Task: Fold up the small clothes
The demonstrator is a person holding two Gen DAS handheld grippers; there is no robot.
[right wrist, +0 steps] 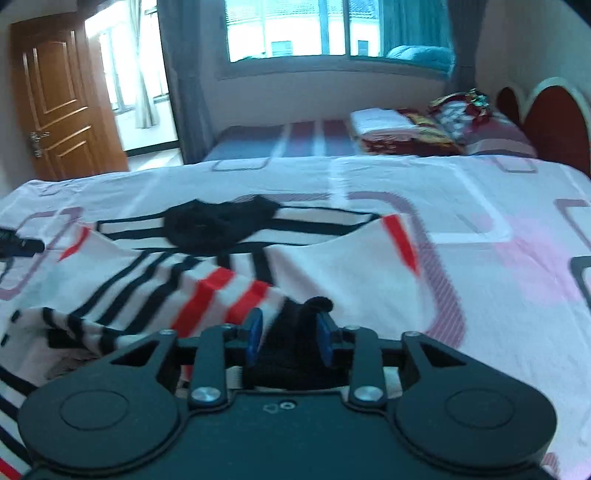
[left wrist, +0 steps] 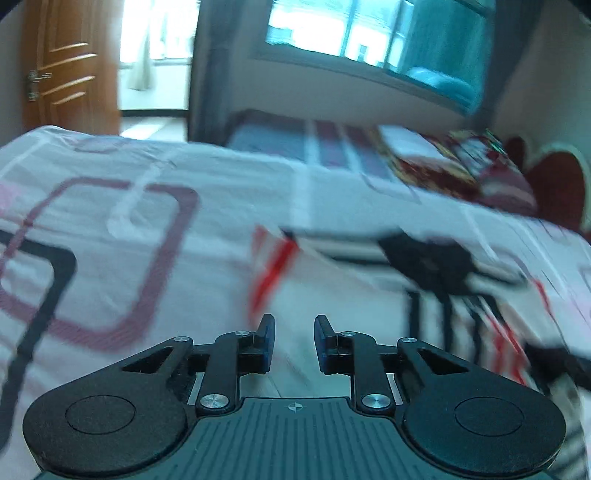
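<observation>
A small white garment with black and red stripes [right wrist: 155, 280] lies spread on the bed, its black collar [right wrist: 218, 225] at the far side. My right gripper [right wrist: 290, 330] is shut on a black edge of the garment, with a striped fold bunched just left of the fingers. In the blurred left wrist view the same garment [left wrist: 369, 288] lies ahead and to the right. My left gripper [left wrist: 293, 328] is open and empty, just above the bed in front of the garment's red-striped edge [left wrist: 273, 266].
The bed sheet [right wrist: 480, 229] is white with pink, purple and black rounded squares. Folded bedding and red pillows [right wrist: 424, 129] are stacked at the far right by a red headboard [right wrist: 554, 122]. A wooden door [right wrist: 62, 99] and a window [right wrist: 303, 29] are behind.
</observation>
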